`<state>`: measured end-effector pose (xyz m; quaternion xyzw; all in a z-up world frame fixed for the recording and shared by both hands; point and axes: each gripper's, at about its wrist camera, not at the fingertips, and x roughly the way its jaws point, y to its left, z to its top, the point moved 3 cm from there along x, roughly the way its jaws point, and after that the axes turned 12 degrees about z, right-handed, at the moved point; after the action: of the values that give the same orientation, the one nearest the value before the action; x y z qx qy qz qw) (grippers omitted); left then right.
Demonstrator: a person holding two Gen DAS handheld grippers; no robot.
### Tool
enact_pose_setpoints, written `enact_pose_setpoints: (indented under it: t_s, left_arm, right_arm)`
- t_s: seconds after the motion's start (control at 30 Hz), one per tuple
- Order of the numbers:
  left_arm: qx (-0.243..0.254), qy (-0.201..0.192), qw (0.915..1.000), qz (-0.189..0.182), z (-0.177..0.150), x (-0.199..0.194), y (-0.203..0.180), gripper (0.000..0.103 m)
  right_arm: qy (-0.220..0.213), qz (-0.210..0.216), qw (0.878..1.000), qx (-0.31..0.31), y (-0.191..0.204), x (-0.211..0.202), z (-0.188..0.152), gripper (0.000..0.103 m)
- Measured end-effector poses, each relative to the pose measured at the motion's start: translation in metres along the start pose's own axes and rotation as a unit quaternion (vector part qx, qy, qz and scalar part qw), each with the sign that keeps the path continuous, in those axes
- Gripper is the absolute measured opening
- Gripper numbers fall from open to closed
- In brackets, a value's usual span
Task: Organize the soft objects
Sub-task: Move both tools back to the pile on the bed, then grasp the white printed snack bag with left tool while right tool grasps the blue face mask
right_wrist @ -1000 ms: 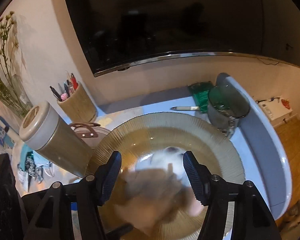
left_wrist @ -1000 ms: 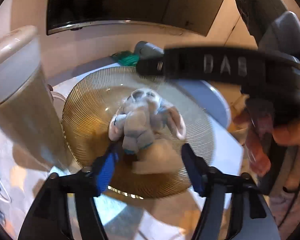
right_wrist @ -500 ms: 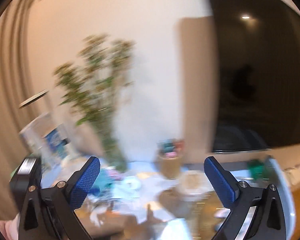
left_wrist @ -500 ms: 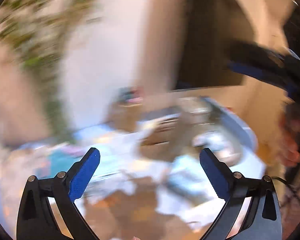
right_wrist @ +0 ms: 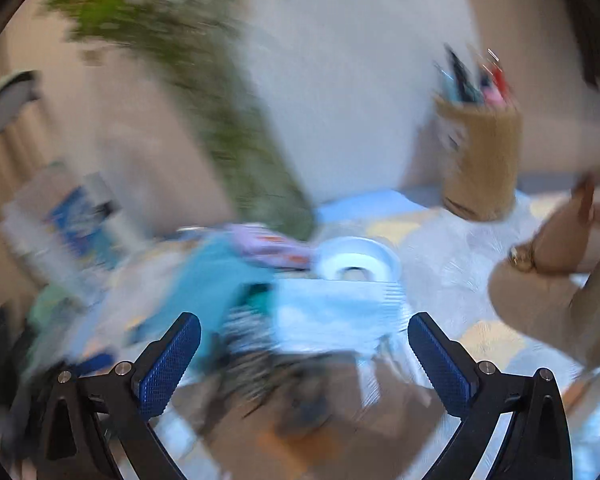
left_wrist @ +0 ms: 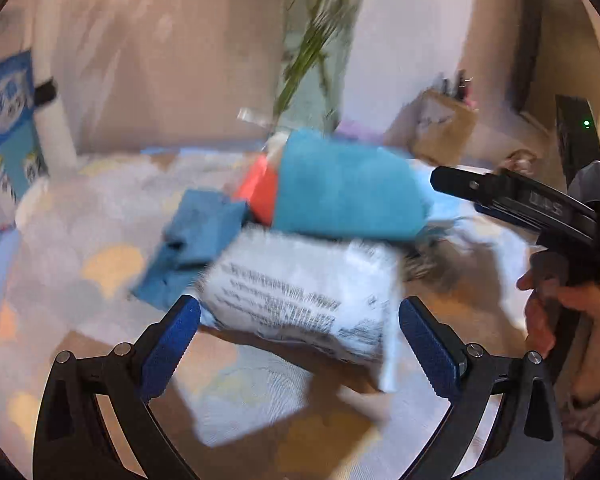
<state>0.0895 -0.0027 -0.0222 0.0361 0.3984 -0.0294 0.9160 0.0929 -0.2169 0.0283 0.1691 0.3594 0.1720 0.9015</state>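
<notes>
- The left tool (left_wrist: 299,336) is seen spread wide, nothing gripped; a white printed pack (left_wrist: 304,292) lies just ahead, between its fingers.
- A teal towel (left_wrist: 348,188) is laid behind the pack, with a blue cloth (left_wrist: 192,240) to its left on the counter (left_wrist: 80,216).
- The right tool (right_wrist: 304,356) is likewise held wide and empty, above what seems, through blur, a pale blue pack (right_wrist: 332,312).
- A pen holder (right_wrist: 480,160) is seen at the back.

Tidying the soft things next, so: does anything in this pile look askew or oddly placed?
Yes. The rolled teal towel lies tilted across the white printed soft pack, and the crumpled blue cloth sprawls unfolded at its left. Nothing looks spilled; blur hides finer detail.
</notes>
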Motion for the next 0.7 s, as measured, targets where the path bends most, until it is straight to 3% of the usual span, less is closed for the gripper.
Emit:
enact_pose_setpoints:
  t_s: [0.03,0.1,0.17,0.27,0.33,0.37,0.4,0.43,0.47,0.5,0.7]
  left_arm:
    - [0.0,0.024,0.9996,0.011,-0.002,0.005,0.0,0.102]
    - [-0.026,0.024,0.9994,-0.004,-0.007,0.004,0.006,0.102]
    - [-0.035,0.025,0.999,-0.01,-0.014,0.002,0.009,0.102]
    - [-0.026,0.027,0.9993,0.003,-0.018,-0.002,0.005,0.102]
    - [-0.018,0.036,0.9992,0.007,-0.018,-0.001,0.004,0.103]
    - [-0.017,0.035,0.9992,0.01,-0.02,-0.003,0.003,0.103]
    - [-0.021,0.034,0.9992,0.01,-0.021,-0.004,0.004,0.098]
    - [-0.024,0.025,0.9994,0.005,-0.022,-0.008,0.005,0.067]
    - [-0.027,0.011,0.9995,-0.009,-0.019,-0.017,0.006,0.049]
    - [-0.026,-0.001,0.9996,-0.014,-0.022,-0.023,0.006,0.039]
    - [-0.039,-0.035,0.9983,-0.023,-0.028,-0.045,0.012,0.031]
  right_arm:
    - [-0.012,-0.016,1.0,0.007,-0.009,0.011,-0.004,0.103]
    - [0.041,-0.026,0.997,0.061,-0.032,0.036,-0.01,0.102]
    - [0.014,-0.012,0.998,0.058,-0.034,0.027,-0.009,0.102]
    - [0.019,0.01,0.997,0.071,-0.043,0.028,-0.012,0.103]
    - [0.012,0.02,0.997,0.077,-0.046,0.025,-0.012,0.09]
    - [0.007,0.031,0.996,0.082,-0.05,0.023,-0.012,0.057]
    - [0.008,0.04,0.995,0.089,-0.05,0.019,-0.012,0.032]
    - [0.01,0.046,0.994,0.098,-0.054,0.019,-0.013,0.027]
    - [0.007,0.057,0.993,0.104,-0.055,0.016,-0.012,0.017]
    - [-0.002,0.068,0.992,0.105,-0.051,0.013,-0.011,0.005]
    - [-0.058,0.082,0.989,0.11,-0.056,-0.014,-0.011,0.004]
